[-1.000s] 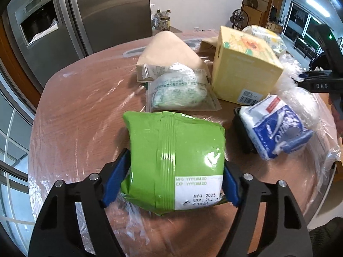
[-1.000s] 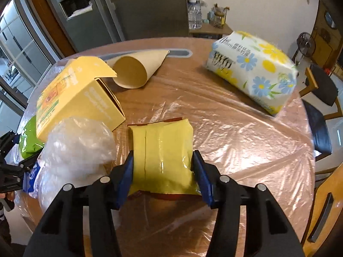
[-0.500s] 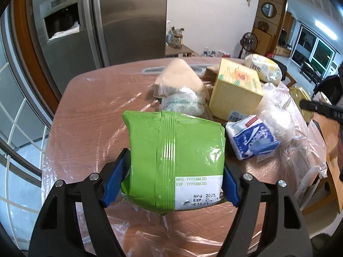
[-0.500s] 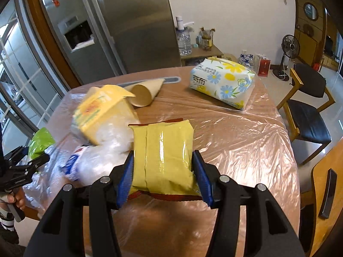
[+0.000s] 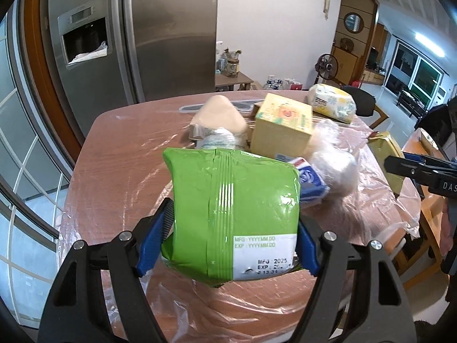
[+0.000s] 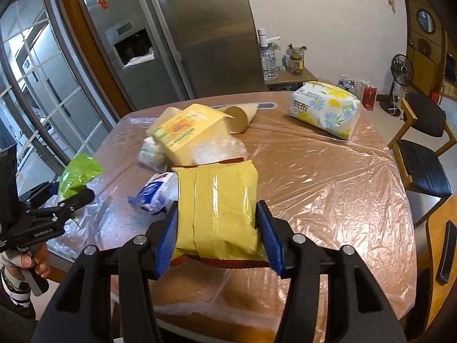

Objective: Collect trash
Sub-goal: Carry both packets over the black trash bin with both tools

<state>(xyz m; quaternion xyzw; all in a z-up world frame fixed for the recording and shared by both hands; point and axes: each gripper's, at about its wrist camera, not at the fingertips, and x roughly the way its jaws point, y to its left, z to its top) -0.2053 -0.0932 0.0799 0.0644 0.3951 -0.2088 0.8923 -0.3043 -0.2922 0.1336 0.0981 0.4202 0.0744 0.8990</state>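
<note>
My left gripper is shut on a green snack packet and holds it up above the near edge of the plastic-covered table. My right gripper is shut on a yellow snack packet, lifted above the table's near side. The yellow packet also shows at the right of the left wrist view. The green packet shows at the left of the right wrist view.
On the table lie a yellow carton, a paper cone, a blue-and-white wrapper, crumpled clear plastic, a white-green pouch and a flowered tissue pack. A fridge stands behind. A chair is at the right.
Both grippers have lifted their packets and pulled back from the table, so more of the room and table shows. Both grips are unchanged.
</note>
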